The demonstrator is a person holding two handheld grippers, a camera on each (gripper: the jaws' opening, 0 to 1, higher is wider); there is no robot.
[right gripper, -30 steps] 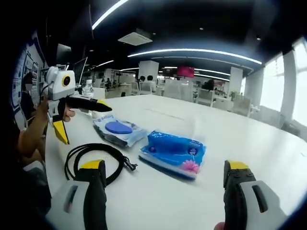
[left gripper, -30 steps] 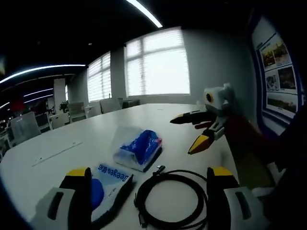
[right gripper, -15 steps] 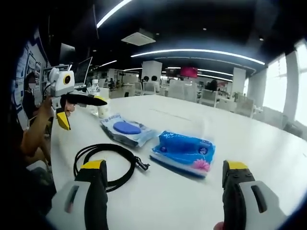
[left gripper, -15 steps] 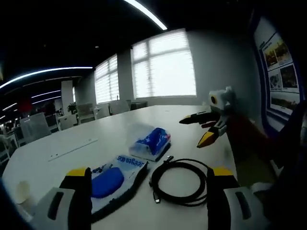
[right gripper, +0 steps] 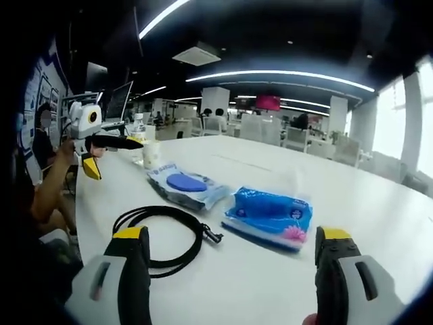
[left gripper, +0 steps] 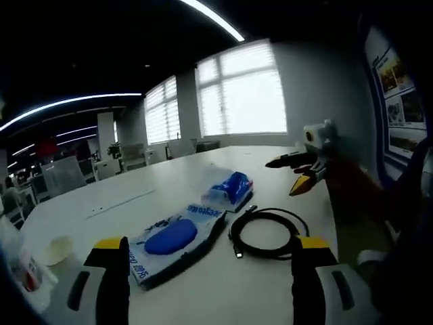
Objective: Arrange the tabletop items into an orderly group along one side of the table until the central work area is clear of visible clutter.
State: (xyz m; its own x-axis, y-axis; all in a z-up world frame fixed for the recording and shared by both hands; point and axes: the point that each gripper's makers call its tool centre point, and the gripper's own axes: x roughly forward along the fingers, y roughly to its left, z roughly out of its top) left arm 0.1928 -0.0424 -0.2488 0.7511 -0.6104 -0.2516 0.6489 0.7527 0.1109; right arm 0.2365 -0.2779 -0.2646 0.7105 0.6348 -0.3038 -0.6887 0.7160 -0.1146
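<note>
On the white table [left gripper: 210, 291] lie a flat pack with a blue pad [left gripper: 172, 237], a blue tissue pack [left gripper: 231, 189] behind it and a coiled black cable [left gripper: 237, 240] to the right. My left gripper [left gripper: 211, 245] hangs open over the near edge, holding nothing. The right gripper [left gripper: 289, 174] hovers open beyond the cable. In the right gripper view, the cable [right gripper: 196, 227], pad pack [right gripper: 186, 184] and tissue pack [right gripper: 269, 208] lie ahead of my open right gripper [right gripper: 233, 237]. The left gripper [right gripper: 114, 158] floats open at the far left.
A paper cup [left gripper: 57, 249] and a plastic bottle [left gripper: 20, 271] stand near the table's left corner; the cup [right gripper: 151, 154] and bottle [right gripper: 139, 128] stand behind the left gripper in the right gripper view. A person's arm [right gripper: 47, 183] holds that gripper. Office chairs and desks lie beyond.
Both cameras have drawn back, so the items look farther off and the cup and bottle have come into the left gripper view. The items themselves have not moved. Both grippers stay open.
</note>
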